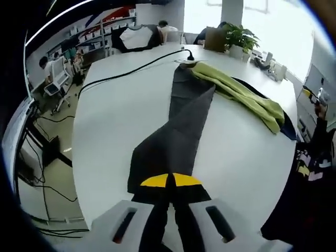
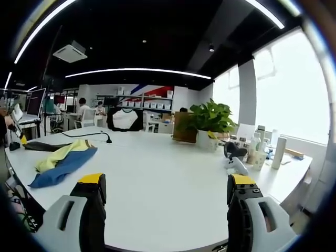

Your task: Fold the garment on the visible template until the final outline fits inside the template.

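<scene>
In the left gripper view, the left gripper [image 1: 169, 185] sits at 6 o'clock with its yellow-tipped jaws pressed together on the near end of a dark grey garment [image 1: 176, 131], the cloth pinched between them and running away toward 12 o'clock across the white bench [image 1: 115, 121]. A yellow-green garment [image 1: 239, 92] lies bunched along the grey one's far edge toward 2 o'clock, with a sliver of blue cloth [image 1: 287, 128] showing beneath it at 3 o'clock. A black cable [image 1: 131, 70] curves over the bench toward 11 o'clock, and a potted plant [image 1: 239, 38] stands at 1 o'clock. No template outline can be made out under the cloth. In the right gripper view, the right gripper [image 2: 167, 190] hangs over bare bench with its jaws wide apart and nothing between them — the yellow-green and blue cloths sit well off at 9 o'clock, bottles [image 2: 268, 149] cluster at 3 o'clock. No brand, label or writing is legible in either view; the shelves and seated people in the background are too small to read.
</scene>
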